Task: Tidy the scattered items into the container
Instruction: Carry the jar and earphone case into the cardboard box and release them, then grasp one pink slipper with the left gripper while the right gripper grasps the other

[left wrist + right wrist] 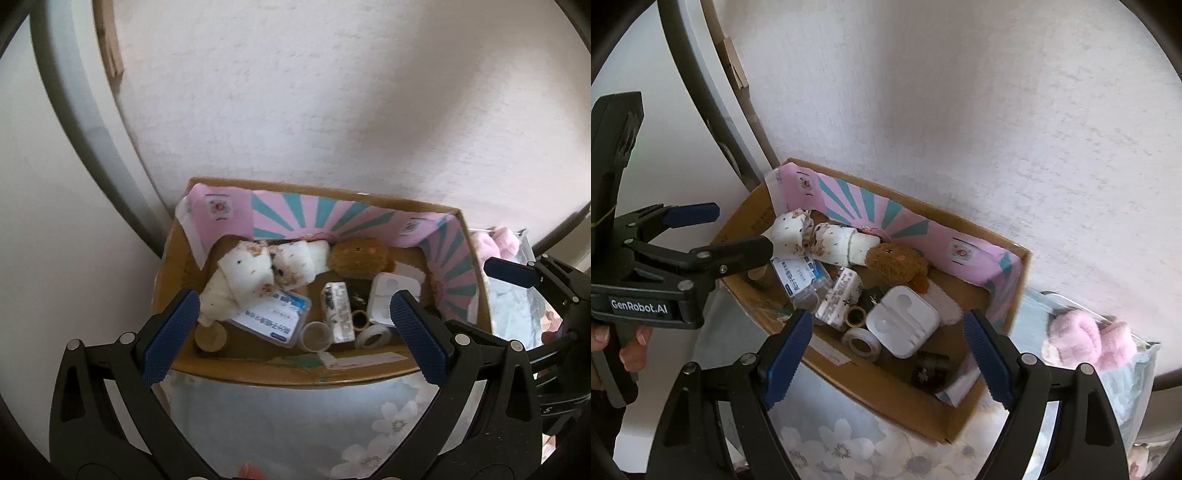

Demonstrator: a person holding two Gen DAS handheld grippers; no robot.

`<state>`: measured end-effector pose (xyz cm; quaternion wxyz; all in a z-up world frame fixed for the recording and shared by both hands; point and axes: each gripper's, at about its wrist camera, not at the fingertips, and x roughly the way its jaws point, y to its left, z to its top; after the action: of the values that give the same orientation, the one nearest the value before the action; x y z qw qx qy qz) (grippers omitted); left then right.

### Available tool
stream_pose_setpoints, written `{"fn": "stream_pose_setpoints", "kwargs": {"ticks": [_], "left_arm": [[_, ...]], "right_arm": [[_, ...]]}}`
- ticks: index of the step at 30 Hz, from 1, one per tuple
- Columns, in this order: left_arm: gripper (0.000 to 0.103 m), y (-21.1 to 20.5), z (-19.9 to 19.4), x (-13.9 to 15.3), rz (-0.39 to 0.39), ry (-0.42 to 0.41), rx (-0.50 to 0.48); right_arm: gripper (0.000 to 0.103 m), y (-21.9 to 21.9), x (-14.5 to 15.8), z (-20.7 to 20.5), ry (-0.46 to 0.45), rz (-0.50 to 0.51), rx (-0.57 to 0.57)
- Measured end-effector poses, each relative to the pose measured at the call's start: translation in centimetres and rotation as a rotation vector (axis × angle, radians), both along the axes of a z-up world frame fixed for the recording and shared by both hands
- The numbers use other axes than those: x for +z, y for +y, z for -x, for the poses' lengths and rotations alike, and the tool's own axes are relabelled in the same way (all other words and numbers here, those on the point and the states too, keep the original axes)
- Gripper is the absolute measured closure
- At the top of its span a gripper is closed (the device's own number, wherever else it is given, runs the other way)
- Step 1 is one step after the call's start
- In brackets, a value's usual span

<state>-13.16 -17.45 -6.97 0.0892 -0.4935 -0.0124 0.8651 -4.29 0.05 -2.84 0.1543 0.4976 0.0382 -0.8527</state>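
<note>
An open cardboard box with a pink and teal lining stands against the wall. Inside lie a white spotted plush, a brown plush, a white earphone case, tape rolls, a blue-and-white pack and a black item. My left gripper hovers open over the box's left end, holding nothing. My right gripper hangs open and empty above the box's near wall; one of its pads shows at the right.
Pink fluffy items lie right of the box on a pale blue package. A floral cloth covers the surface in front. A textured wall rises behind. A hand grips the left gripper's handle.
</note>
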Motion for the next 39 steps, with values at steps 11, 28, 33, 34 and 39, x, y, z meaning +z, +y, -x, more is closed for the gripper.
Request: {"fn": "stream_pose_setpoints", "kwargs": {"ticks": [11,28,33,34,39], "left_arm": [[0.0,5.8,-1.7,3.9,-0.018,0.084,-0.097],[0.0,23.6,-3.0,6.3,-0.003,0.167,-0.364],[0.0,29.1,-1.9,0.4,0.021,0.056,-0.369],[0.0,29.8,-1.7,-0.7,0.033,0.041,-0.369],[0.003,32.4,-0.2,-7.3,0.148,0.015,-0.346]], "right_arm": [[0.022,6.9,4.3,-3.6,0.084,0.054,-0.091],[0.022,25.3,6.7,-8.1,0.129,0.046,-0.351],[0.022,27.4,2.3,-6.8,0.073,0.088,-0.343],[0.022,27.8,1.2,-6.2,0.059,0.099,-0.34],[0.022,29.3,-3.6,-2.7,0.013,0.154,-0.296]]}}
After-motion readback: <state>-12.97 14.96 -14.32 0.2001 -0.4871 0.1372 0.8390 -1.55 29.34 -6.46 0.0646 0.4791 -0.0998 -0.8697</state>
